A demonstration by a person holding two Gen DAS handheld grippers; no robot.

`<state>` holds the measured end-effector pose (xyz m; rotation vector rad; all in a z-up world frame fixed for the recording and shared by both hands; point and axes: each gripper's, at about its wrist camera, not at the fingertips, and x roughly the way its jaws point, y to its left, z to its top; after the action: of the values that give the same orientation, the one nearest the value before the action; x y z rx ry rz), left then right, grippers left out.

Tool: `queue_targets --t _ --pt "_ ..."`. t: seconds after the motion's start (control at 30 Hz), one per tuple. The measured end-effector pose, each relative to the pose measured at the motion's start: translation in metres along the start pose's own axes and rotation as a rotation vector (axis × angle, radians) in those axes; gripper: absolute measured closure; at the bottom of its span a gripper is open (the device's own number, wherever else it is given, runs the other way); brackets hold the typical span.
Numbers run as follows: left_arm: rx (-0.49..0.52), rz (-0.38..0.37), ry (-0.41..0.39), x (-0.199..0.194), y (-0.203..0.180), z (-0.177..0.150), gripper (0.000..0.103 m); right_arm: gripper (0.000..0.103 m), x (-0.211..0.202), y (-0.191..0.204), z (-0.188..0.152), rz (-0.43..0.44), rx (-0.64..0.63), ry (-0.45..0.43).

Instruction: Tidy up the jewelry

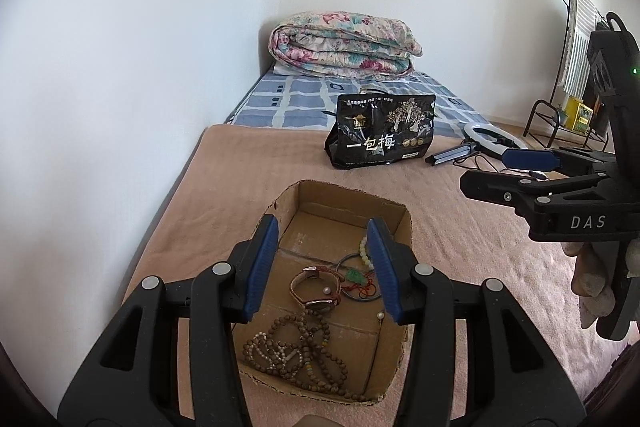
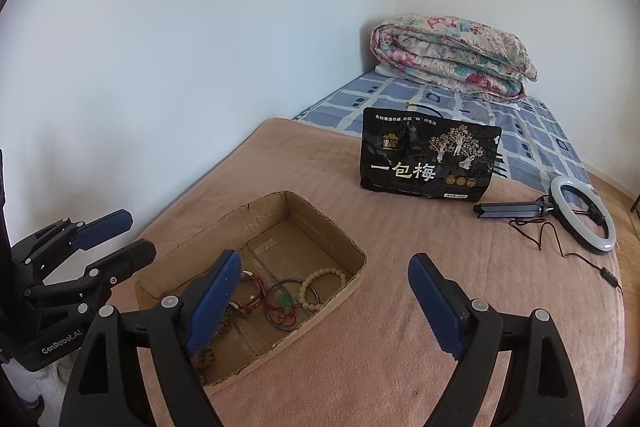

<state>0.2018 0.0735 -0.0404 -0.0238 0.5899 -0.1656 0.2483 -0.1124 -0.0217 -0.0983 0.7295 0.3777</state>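
An open cardboard box [image 1: 348,193] [image 2: 320,215] sits on a tan blanket. Inside lie a long strand of brown beads [image 1: 304,351], a watch with a brown strap [image 1: 316,287] [image 2: 250,301], a green pendant on red cord [image 1: 354,277] [image 2: 285,303], a dark bangle [image 2: 276,287] and a pale bead bracelet [image 1: 364,251] [image 2: 320,287]. My left gripper [image 1: 323,269] [image 2: 138,235] hovers over the box, open, nothing between its blue pads. My right gripper [image 2: 326,303] [image 1: 486,171] is off the box's right side, jaws wide open and empty.
A black snack bag [image 1: 380,131] [image 2: 428,159] stands behind the box. A ring light on a folded tripod [image 2: 584,219] lies to the right with its cable. A folded floral quilt [image 2: 452,59] rests at the far corner. The white wall runs along the left.
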Motion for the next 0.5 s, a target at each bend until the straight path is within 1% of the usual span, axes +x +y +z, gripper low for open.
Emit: queue_targets --t 0.23,0.27,0.33,0.5 --pt "0.0 -0.007 -0.038 -0.034 -0.015 0.004 0.055 0.015 -0.033 -0.004 -0.005 -0.008 -0.001 -0.031" --pt "-0.002 -0.011 -0.042 -0.039 -0.016 0.004 0.053 0.015 -0.038 -0.005 -0.006 -0.008 0.002 -0.035" --pt "-0.009 -0.012 -0.053 -0.05 -0.019 0.003 0.042 0.013 -0.048 -0.006 -0.01 -0.013 0.006 -0.045" --pt "-0.008 -0.001 -0.065 -0.076 -0.028 -0.003 0.04 0.004 -0.074 -0.008 -0.02 -0.029 0.018 -0.081"
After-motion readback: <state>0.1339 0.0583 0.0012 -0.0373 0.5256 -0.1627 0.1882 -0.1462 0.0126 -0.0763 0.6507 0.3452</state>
